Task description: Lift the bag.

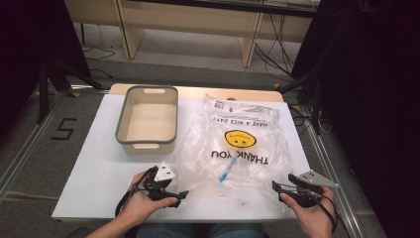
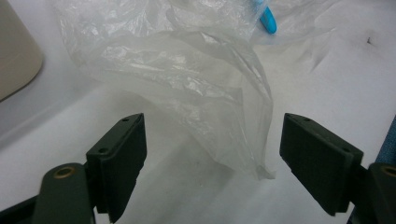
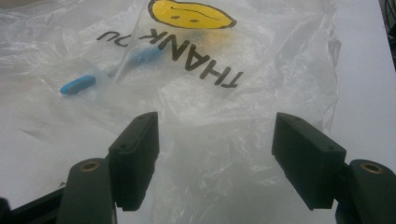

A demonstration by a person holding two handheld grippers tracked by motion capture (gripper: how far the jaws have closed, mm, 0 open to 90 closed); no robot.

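Note:
A clear plastic bag (image 1: pixel 237 144) with a yellow smiley and "THANK YOU" print lies flat on the white table (image 1: pixel 94 168). A blue, pen-like object (image 1: pixel 226 172) lies inside it near the front edge. My left gripper (image 1: pixel 182 194) stands open at the bag's front left corner (image 2: pixel 261 168), which lies between its jaws. My right gripper (image 1: pixel 275 186) is open at the bag's front right edge (image 3: pixel 219 154), jaws spread over the plastic. The blue object (image 3: pixel 77 84) shows ahead and left in the right gripper view, and its tip (image 2: pixel 267 19) at the top of the left gripper view.
A beige bin with a grey rim (image 1: pixel 147 91) stands empty at the table's back left, and its side (image 2: pixel 14 56) shows in the left gripper view. Bare table lies left of the bin and along the front edge. Dark stands and cables flank the table.

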